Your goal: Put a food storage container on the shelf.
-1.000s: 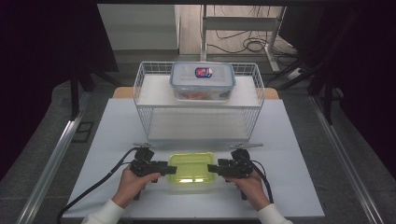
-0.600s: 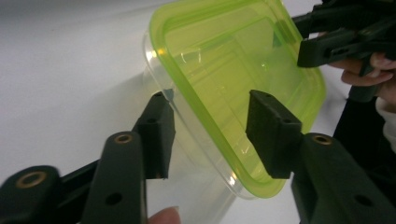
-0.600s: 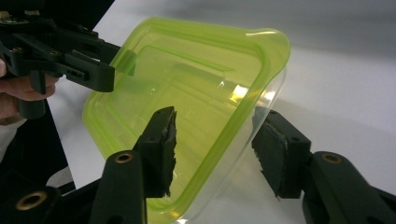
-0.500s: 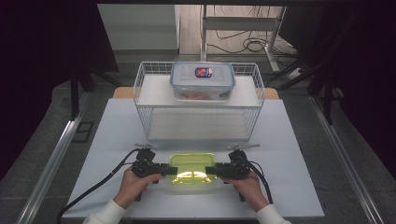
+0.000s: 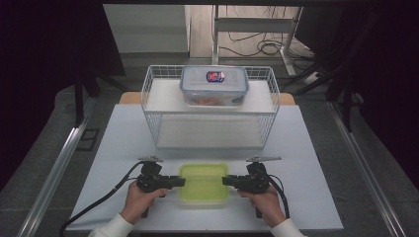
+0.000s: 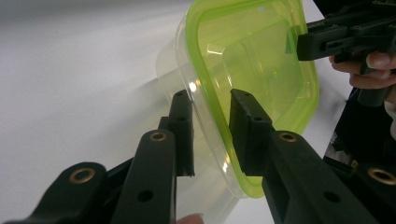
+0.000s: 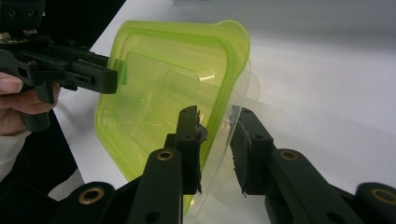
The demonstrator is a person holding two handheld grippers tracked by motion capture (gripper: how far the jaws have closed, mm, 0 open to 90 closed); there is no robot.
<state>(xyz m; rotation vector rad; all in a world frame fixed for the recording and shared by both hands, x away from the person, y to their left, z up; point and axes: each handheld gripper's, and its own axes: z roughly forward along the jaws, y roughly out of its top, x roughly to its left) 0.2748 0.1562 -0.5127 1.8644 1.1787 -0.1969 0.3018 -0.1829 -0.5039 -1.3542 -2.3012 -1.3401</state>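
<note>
**Item: container with green lid.** Clear tub, translucent lime lid on top. It lies flat on the surface near the person's edge, in front of the wire basket and apart from it, between the two tongs.

**Left tongs.** At the container's left end. The jaws have just been closing. The lid's rim passes between them, but a gap shows on either side, so they are not yet clamped.

**Right tongs.** At the container's right end, mirrored. The jaws have also just been closing around the rim, and light shows between pad and plastic, so there is no firm grasp yet.

**Step in hand (judged).** A two-ended grasp of the container, at the point of closing.

**Next move (judged).** Both tongs pinch the rim evenly, then lift level together. Uneven closing could tilt the tub or pop the lid.

**Room.** Dark drapes hang at both sides. The floor is grey, with cables lying on it beyond the table and a metal rail at the left.

**Surface.** White and matte, bare apart from the items listed.

**Wire basket.** White, standing at the far middle of the surface.

**Clear box.** Blue-trimmed and labelled, resting on top of the basket toward its far side.
</note>
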